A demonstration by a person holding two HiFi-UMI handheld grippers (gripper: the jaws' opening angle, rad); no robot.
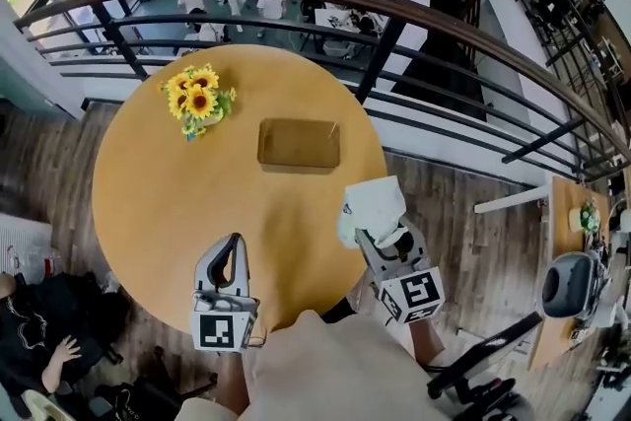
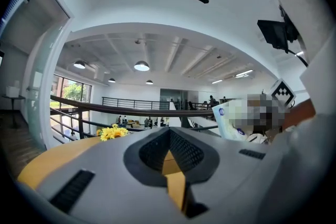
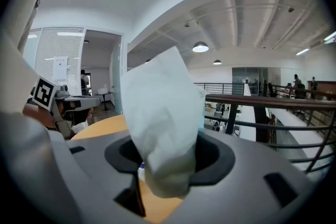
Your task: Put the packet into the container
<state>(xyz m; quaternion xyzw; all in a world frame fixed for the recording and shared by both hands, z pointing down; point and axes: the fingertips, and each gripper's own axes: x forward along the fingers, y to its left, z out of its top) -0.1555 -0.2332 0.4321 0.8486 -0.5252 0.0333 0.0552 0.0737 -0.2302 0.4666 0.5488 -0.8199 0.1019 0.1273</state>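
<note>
Short of the container, on its near-right side: white crinkled soft packet (image 1: 373, 209) is gripped in the right tool (image 1: 378, 234), over the rim of the round yellow wooden table (image 1: 158, 202).
- Progress: pick-up looks done, placement not yet. The amber, shallow rectangular container (image 1: 299, 144) lies empty, well apart from the packet. Left to do, as I judge it: carry the packet to the container, lower it in, release.
- Right tool: jaws clamped on the packet's lower end; the rest stands up and fans out above them, pointing toward the container.
- Left tool (image 1: 234, 245): jaws together, nothing between them, only table surface showing through the gap behind the tips. It sits near-left of the container, well apart from it and pointed roughly its way.
- Bunch of yellow sunflowers (image 1: 197, 99) stands left of the container, out of the carry path.
</note>
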